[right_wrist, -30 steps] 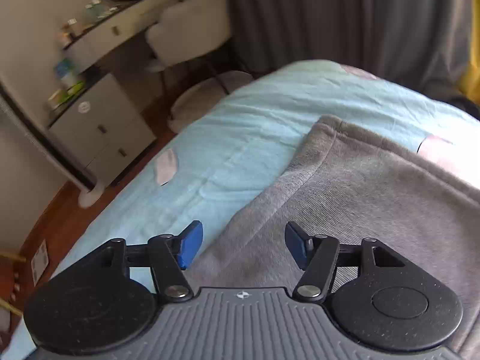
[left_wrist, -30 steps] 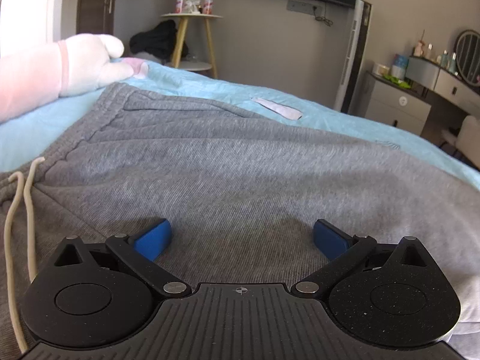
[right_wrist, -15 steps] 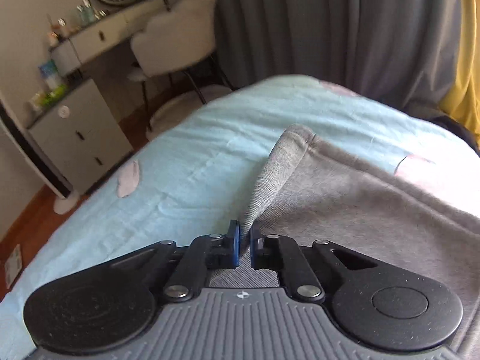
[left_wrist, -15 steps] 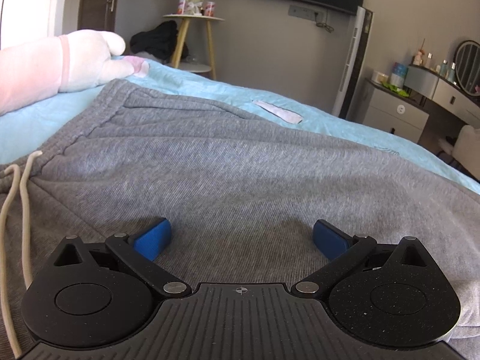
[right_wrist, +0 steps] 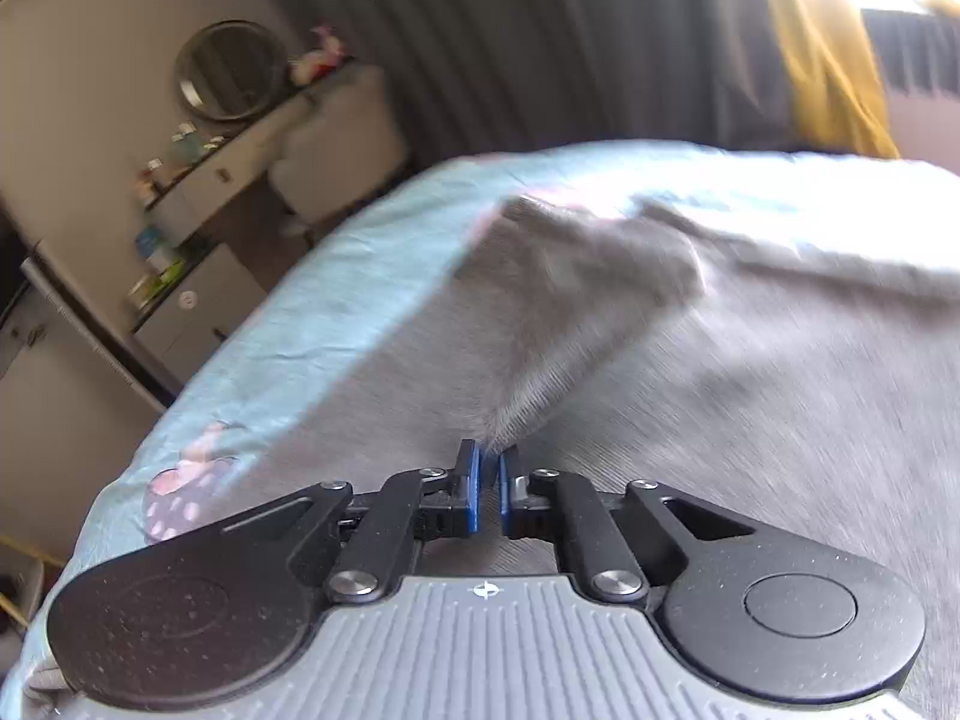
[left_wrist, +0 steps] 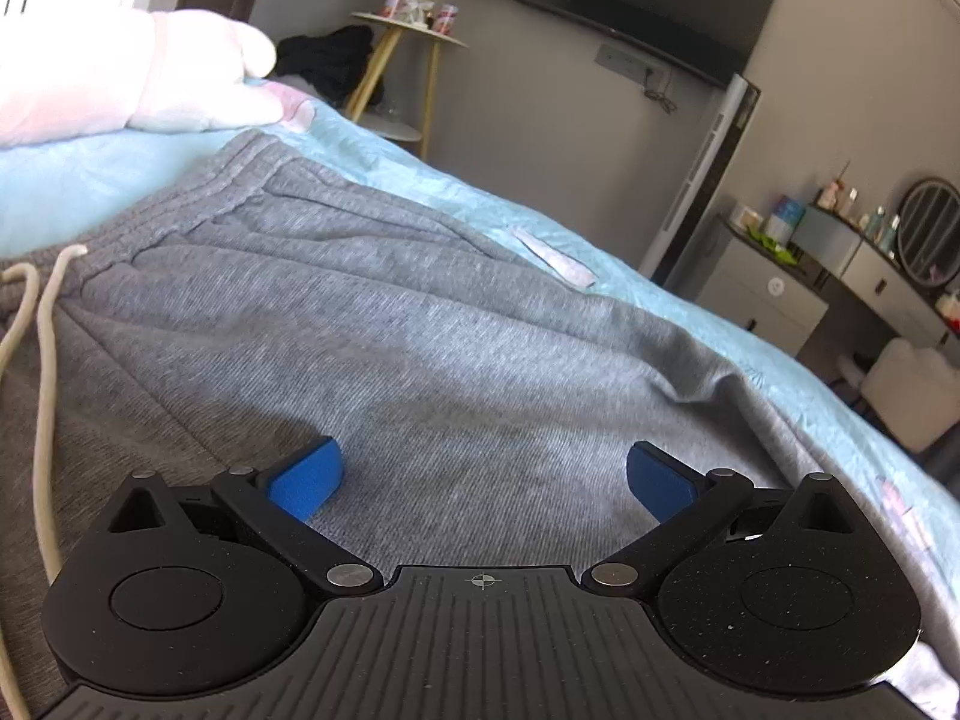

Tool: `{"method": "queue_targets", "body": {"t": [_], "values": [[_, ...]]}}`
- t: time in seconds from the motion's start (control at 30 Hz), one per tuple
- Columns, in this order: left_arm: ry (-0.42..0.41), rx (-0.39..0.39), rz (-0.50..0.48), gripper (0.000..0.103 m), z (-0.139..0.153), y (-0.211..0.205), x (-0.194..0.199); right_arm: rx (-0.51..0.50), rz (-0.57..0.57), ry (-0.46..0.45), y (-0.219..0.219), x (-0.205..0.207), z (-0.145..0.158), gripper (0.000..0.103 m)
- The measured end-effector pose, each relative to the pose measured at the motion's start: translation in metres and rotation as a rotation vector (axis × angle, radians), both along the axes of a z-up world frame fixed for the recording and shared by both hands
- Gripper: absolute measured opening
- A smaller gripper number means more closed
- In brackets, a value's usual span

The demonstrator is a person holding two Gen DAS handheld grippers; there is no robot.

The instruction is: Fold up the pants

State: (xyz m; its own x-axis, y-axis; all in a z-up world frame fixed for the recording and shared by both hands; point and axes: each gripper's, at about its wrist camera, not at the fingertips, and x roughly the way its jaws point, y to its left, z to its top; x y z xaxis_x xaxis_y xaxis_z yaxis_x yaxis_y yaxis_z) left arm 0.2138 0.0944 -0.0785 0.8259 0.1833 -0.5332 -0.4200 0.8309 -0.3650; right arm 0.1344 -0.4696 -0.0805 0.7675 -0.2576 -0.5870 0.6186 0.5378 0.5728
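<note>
Grey pants [left_wrist: 420, 324] spread flat on a light blue bedsheet [left_wrist: 690, 306] | left gripper [left_wrist: 480, 477] over the fabric near the waistband, blue fingers wide apart, grasping nothing | right gripper [right_wrist: 489, 483] clenched on a lifted fold of the pants' leg edge | white drawstring [left_wrist: 45, 360] at left.

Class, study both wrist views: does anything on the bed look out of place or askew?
A small white strip lies loose on the blue bedsheet beyond the grey pants, apart from them. The pants' drawstring trails unevenly. Otherwise nothing stands out; the right gripper simply pinches a raised fold.
</note>
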Motion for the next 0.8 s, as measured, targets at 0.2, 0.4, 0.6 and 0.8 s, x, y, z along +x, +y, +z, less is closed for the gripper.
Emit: {"method": "queue_targets", "body": {"t": [0.2, 0.4, 0.6, 0.8], "values": [[-0.042, -0.088, 0.000, 0.103, 0.002, 0.007, -0.005, 0.160, -0.013, -0.145, -0.025, 0.005, -0.016, 0.048], [-0.033, -0.156, -0.050, 0.103, 0.015, 0.009, -0.006, 0.282, 0.001, -0.186, -0.037, 0.008, -0.037, 0.007], [-0.157, -0.321, -0.140, 0.103, 0.062, 0.023, 0.014, 0.255, 0.030, -0.187, -0.033, 0.005, -0.045, 0.003], [-0.027, -0.664, -0.202, 0.090, 0.058, 0.032, 0.097, 0.261, 0.034, -0.206, -0.033, 0.001, -0.048, 0.003]]}}
